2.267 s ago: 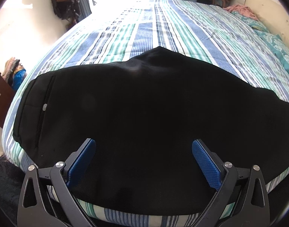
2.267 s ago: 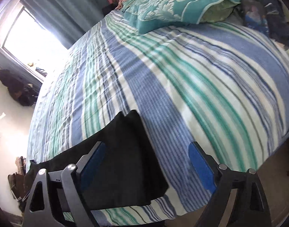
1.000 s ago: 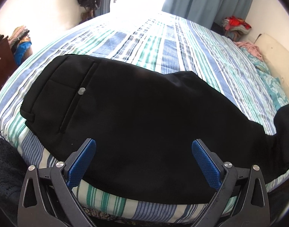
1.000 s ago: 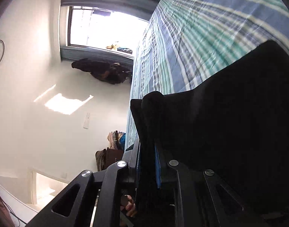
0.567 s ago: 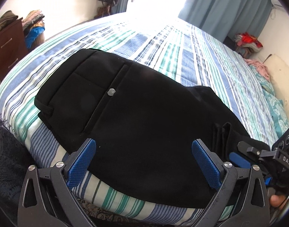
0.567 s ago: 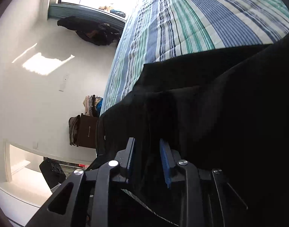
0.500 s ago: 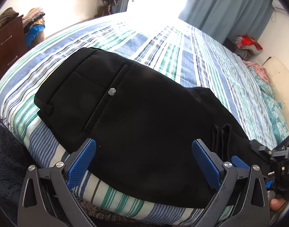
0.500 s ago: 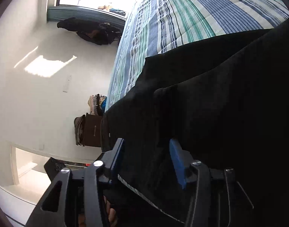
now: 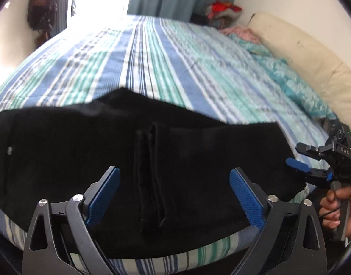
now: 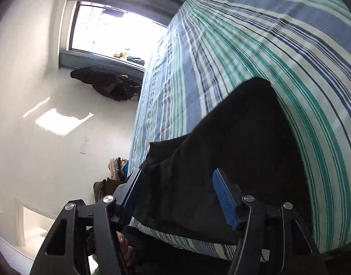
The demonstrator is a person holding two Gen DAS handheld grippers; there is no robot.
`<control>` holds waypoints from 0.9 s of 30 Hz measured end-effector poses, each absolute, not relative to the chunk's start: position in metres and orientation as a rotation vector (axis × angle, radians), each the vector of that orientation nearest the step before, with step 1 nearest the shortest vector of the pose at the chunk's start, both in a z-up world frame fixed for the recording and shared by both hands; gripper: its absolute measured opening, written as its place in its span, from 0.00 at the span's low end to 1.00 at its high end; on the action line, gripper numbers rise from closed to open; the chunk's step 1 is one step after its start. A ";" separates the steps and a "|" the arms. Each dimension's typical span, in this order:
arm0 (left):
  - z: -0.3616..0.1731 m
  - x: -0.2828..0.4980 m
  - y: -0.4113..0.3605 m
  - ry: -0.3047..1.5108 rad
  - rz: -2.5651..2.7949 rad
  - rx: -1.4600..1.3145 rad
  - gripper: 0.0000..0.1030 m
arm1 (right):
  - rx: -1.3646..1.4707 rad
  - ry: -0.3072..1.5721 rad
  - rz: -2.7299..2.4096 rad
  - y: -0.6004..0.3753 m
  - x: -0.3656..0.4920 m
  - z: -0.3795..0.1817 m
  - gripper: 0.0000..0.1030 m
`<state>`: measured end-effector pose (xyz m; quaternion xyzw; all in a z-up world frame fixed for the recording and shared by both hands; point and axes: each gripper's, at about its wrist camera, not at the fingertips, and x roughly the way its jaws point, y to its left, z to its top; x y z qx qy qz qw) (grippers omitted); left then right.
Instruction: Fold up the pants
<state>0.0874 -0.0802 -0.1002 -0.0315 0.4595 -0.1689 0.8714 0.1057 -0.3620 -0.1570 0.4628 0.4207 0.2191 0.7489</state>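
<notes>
Between the left gripper's (image 9: 174, 196) spread pads, just narrowed, nothing gripped: black pants (image 9: 106, 151) flat beneath, cuffs now doubled over the middle. Right gripper (image 10: 177, 193), seen at the pants' right end, parted after letting the leg go, lately closing again, cloth between the pads but none pinched. First fold apparently laid on the bed (image 9: 166, 52). Beyond, blur; pants' near edge cut off behind the fingers, a hand (image 9: 340, 206) half seen.
</notes>
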 end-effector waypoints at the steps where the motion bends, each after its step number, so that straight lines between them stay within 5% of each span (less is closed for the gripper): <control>1: -0.117 0.093 -0.082 1.027 -0.332 -0.045 0.71 | 0.987 0.982 0.408 -0.370 0.105 -0.171 0.33; 2: -0.130 0.095 -0.081 1.074 -0.317 -0.033 0.70 | 0.933 1.062 0.325 -0.373 0.104 -0.185 0.06; 3: -0.131 0.088 -0.079 1.037 -0.326 -0.031 0.70 | 0.887 1.099 0.280 -0.374 0.102 -0.192 0.00; 6: -0.127 0.079 -0.077 1.015 -0.316 -0.006 0.79 | 0.830 1.073 0.302 -0.380 0.104 -0.174 0.08; 12: -0.129 0.078 -0.079 1.009 -0.301 -0.006 0.79 | 0.730 0.968 0.298 -0.381 0.155 -0.126 0.08; 16: -0.129 0.075 -0.080 0.997 -0.304 0.010 0.80 | 0.714 1.077 0.148 -0.376 0.193 -0.162 0.09; 17: -0.129 0.074 -0.079 0.993 -0.304 0.015 0.80 | 0.722 1.110 0.134 -0.378 0.196 -0.178 0.00; 27: -0.131 0.074 -0.076 0.984 -0.319 0.001 0.83 | 0.682 0.935 0.186 -0.374 0.099 -0.127 0.11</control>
